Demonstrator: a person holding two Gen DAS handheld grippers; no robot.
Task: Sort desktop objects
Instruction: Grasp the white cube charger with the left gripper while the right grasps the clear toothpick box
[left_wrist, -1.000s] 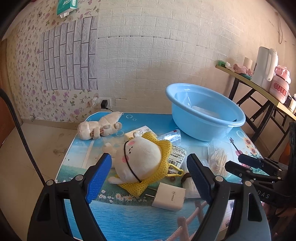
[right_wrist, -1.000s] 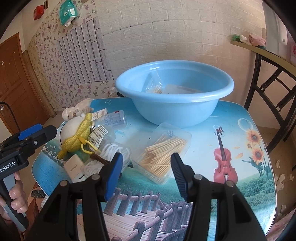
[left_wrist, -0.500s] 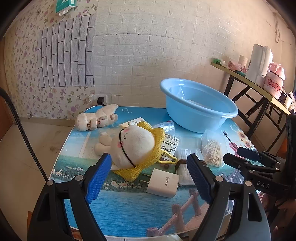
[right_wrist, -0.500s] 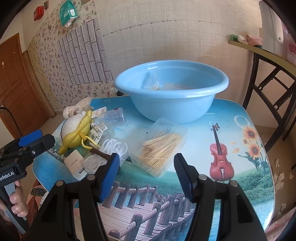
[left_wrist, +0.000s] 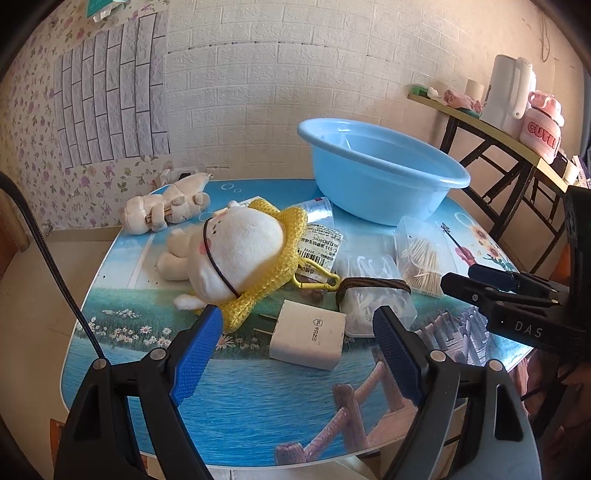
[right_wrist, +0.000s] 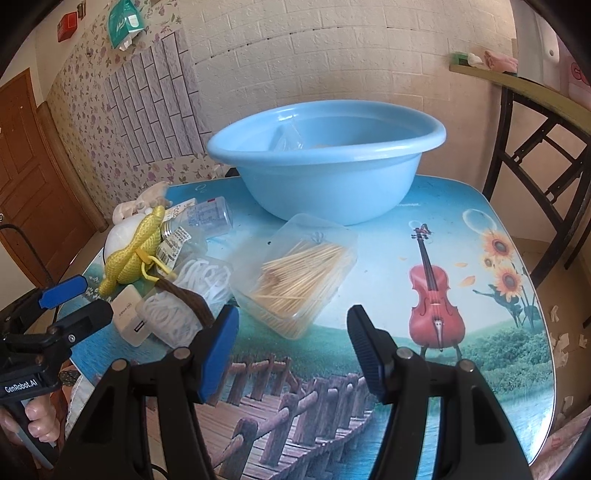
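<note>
Desktop clutter: spread over the left half of the table (left_wrist: 122, 369), basin (left_wrist: 384, 184) at 1 o'clock from it in left view. Mostly unsorted, I judge.
Change: my left gripper (left_wrist: 299, 347) has come down and closer over the last second; charger (left_wrist: 306, 339) now sits between its tips instead of the plush.
Meaning: I read it as lining up on the charger, grasp not yet made.
Left gripper: jaws wide, nothing held.
Plush (left_wrist: 236, 254): 11 o'clock of charger, in yellow net, touching its tag.
Floss-pick box (left_wrist: 369, 295): 2 o'clock of charger, brown band across it.
Toothpick box (right_wrist: 299, 273): 12 o'clock of my right gripper (right_wrist: 291, 350), just ahead of tips.
Right gripper: jaws moderately apart, empty, hovering.
Basin contents: clear packet inside, details unclear.
Text: "DAS" on right gripper body, "GenRobot.AI" on left gripper body, "CUTE" on pink jar (left_wrist: 543, 125) at far right. Charger logo and barcode tag unreadable.
</note>
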